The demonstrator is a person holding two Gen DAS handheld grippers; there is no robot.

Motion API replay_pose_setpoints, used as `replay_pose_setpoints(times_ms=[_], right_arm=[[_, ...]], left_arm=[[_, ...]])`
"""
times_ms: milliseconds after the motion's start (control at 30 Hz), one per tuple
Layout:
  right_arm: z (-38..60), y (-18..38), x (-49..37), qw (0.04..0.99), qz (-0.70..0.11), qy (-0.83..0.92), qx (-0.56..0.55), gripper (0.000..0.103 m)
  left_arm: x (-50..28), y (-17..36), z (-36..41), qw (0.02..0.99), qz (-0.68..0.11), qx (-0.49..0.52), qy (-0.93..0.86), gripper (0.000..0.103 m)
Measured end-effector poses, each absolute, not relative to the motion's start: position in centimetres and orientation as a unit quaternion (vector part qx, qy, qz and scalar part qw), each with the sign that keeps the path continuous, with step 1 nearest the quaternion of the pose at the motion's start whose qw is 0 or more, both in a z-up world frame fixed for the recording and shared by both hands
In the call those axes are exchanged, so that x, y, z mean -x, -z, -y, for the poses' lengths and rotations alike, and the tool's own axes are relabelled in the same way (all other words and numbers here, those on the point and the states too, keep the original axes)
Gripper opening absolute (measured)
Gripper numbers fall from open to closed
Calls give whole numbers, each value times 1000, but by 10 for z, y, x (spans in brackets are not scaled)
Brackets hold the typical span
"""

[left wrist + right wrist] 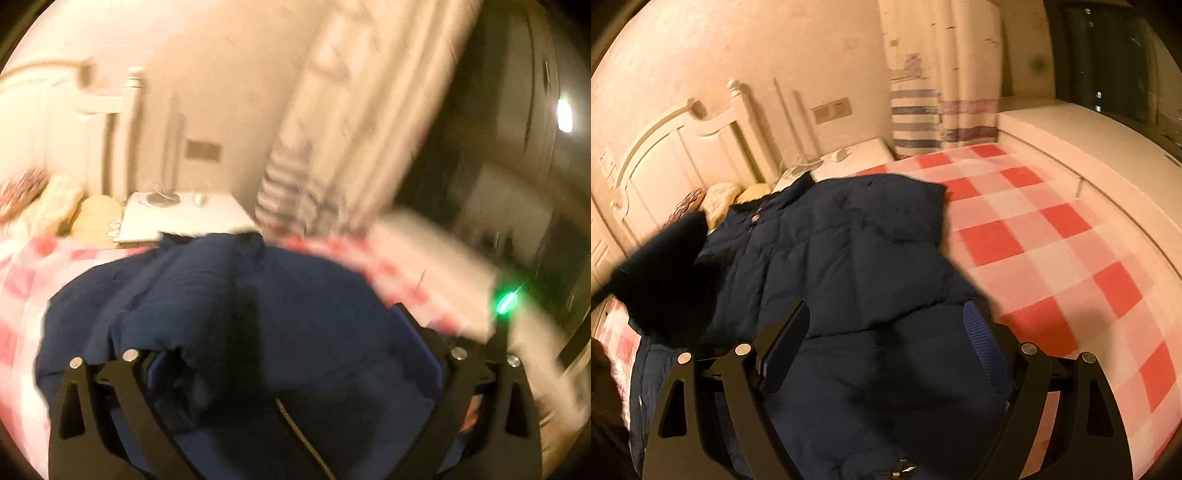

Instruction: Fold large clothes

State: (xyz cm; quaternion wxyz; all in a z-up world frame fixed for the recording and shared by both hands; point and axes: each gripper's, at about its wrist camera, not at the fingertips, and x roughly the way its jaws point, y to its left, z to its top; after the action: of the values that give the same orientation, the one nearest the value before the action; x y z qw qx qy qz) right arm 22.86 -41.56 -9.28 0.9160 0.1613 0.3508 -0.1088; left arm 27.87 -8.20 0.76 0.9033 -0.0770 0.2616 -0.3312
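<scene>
Jacket: a navy padded jacket lies spread on the red and white checked bedsheet; in the right wrist view it fills the middle and the 6 to 9 o'clock part of the picture.
Jacket details: a collar with a snap button points toward 11 o'clock, to the headboard; in the left wrist view a metal zipper runs at 6 o'clock.
Left gripper: the left gripper has its jaws wide apart over the jacket; dark fabric bulges up between the blue pads, but whether they press on it I cannot tell, this view is blurred.
Right gripper: the right gripper is also wide, both fingers standing apart with the jacket fabric lying between them; I see no pinch.
Dark shape: a blurred dark fold or sleeve is at 9 o'clock in the right wrist view; what it is exactly I cannot tell.
Headboard: a cream wooden headboard at 10 o'clock.
Pillows: pale pillows just beside the collar.
Nightstand: a white nightstand at 11 o'clock in the left wrist view, with small objects on it.
Curtain: a cream curtain with striped bands at 12 o'clock.
</scene>
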Motion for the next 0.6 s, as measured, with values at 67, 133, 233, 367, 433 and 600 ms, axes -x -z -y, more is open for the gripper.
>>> replay_pose_setpoints(times_ms=[67,133,233,367,433,600], right_arm=[[401,93,-232,918,-355,92,-149,81],[380,92,-239,921,-360,69,-133,81],[348,90,-247,925,-362,44,-104,81],[299,88,-257,928,-368,11,-58,81],[277,86,-258,930,-365,-4,-28,81],[276,81,-254,930,-365,39,-16,81]], left_arm=[[-282,-6,38,917,-266,109,277,100],[-289,5,11,919,-283,123,243,100],[-296,27,-9,901,-323,158,243,100],[-292,32,8,901,-307,160,263,100],[-293,25,32,893,-306,167,283,100],[-274,22,124,883,-303,12,357,100]])
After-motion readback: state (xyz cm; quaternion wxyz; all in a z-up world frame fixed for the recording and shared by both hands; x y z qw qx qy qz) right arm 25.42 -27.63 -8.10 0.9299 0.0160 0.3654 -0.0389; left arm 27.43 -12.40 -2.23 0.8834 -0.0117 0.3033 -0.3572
